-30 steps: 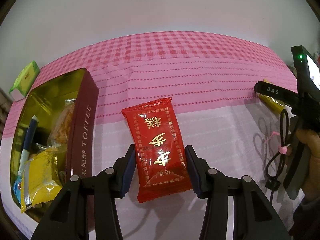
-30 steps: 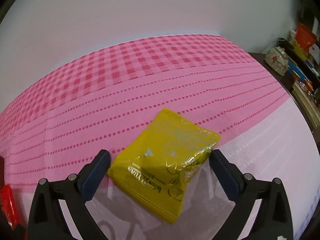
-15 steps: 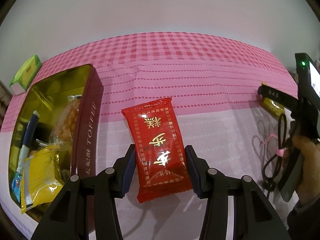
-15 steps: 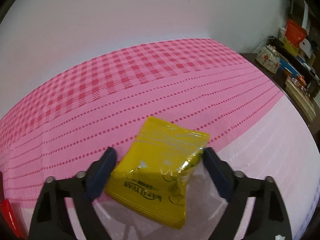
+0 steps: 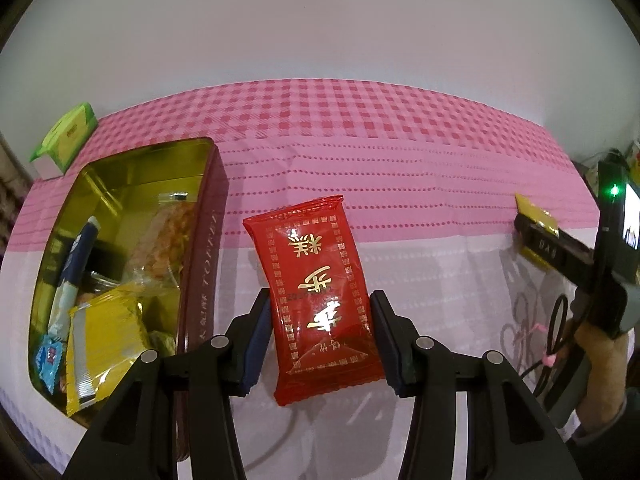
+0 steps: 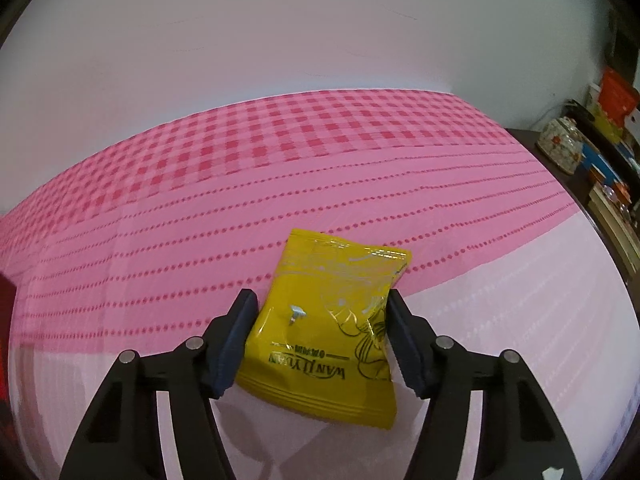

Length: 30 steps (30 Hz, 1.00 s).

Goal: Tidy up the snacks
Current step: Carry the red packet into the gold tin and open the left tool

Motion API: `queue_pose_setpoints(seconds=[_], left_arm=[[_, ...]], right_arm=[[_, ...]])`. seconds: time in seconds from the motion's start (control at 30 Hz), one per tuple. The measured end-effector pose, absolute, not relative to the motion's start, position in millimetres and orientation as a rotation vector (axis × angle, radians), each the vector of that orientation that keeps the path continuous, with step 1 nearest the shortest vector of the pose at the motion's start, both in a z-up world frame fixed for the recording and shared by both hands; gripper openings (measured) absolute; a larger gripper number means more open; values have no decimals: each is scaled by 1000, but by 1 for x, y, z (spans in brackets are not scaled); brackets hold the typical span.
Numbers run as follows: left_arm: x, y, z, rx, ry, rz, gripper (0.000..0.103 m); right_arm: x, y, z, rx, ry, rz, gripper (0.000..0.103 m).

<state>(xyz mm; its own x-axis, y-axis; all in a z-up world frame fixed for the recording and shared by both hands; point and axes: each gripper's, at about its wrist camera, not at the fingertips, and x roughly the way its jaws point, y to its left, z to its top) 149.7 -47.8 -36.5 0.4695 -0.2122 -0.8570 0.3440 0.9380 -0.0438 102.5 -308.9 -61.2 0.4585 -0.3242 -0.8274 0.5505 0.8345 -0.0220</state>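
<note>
My left gripper [image 5: 319, 334] is shut on a red snack packet [image 5: 316, 292] with gold characters, held just above the pink cloth. An open gold toffee tin [image 5: 200, 264] lies to its left with several snacks inside. My right gripper [image 6: 320, 338] is shut on a yellow snack packet [image 6: 328, 328], its pads pressing both sides. In the left wrist view the right gripper's body and the yellow packet [image 5: 534, 212] show at the far right.
A green and white box [image 5: 66, 138] lies at the back left of the table. A white wall stands behind the table. Shelves with boxes and a jar [image 6: 560, 148] stand past the table's right edge.
My right gripper has closed from wide open onto the yellow packet. My left gripper has lifted slightly with the red packet, and the tin now shows more from above.
</note>
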Motion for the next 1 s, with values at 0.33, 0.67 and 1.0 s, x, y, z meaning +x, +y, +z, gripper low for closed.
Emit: queue_pose_setpoints(seconds=[0.33,0.67,1.0], left_arm=[[139,-27,-9,140,980,-324,49],[155,39,8,110,968,-217,49],[175,95,-10,137,1005,-114,49]], right_arm=[[89,-298,-59,231,957,-493,58],[79,-290,-57,214,959,-473,57],[70,-282,-44,211,940,-458,56]])
